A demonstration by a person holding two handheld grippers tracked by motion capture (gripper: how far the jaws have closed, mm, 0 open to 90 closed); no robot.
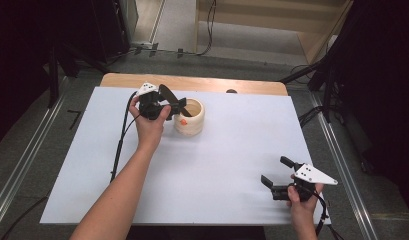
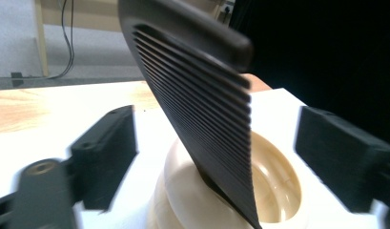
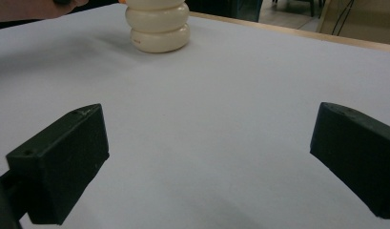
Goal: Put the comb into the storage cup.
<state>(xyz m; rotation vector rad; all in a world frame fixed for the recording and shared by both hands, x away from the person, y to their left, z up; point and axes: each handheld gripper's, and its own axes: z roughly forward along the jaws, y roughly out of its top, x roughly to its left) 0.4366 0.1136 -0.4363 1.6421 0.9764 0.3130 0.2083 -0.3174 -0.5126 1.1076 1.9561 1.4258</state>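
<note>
My left tongs (image 2: pixel 216 157) stand wide apart, pads clear of the black comb (image 2: pixel 202 109) that leans between them, its lower end resting inside the cream ribbed holder (image 2: pixel 278 186). I see the holder (image 1: pixel 190 118) at the far middle of the white table (image 1: pixel 227 150). My right tongs (image 3: pixel 207 162) hang apart over bare table at the near right, gripping nothing.

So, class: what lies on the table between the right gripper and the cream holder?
Nothing: in the right gripper view, bare white table stretches from the right gripper to the cream holder.
</note>
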